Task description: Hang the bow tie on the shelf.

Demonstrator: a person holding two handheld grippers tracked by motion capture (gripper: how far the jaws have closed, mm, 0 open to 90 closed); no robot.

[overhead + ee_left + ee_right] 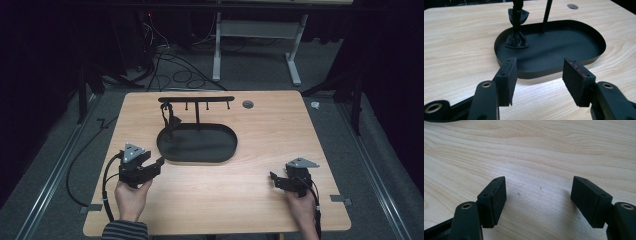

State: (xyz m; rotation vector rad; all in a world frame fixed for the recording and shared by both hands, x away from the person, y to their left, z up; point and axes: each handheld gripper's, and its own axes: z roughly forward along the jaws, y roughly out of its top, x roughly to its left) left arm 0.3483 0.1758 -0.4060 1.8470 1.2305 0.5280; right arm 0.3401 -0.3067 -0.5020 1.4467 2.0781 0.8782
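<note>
Resting on the wooden table point(260, 150), the left gripper point(539, 75) sits with jaws spread just beside the black oval tray point(165, 150), where a dark cloth point(516, 41) hangs from the rack point(196, 99). The right gripper point(537, 200), well apart, is likewise spread and holds nothing.

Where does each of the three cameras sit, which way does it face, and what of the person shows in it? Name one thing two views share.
High view: above the person's side, looking forward and down on the wooden table; both hands, left gripper and right gripper show.
Left gripper view: rides the left gripper, facing the black oval tray and its stand; open jaws show.
Right gripper view: rides the right gripper, facing bare tabletop; open jaws show.
Shared: the tray, in the high and left gripper views.
</note>
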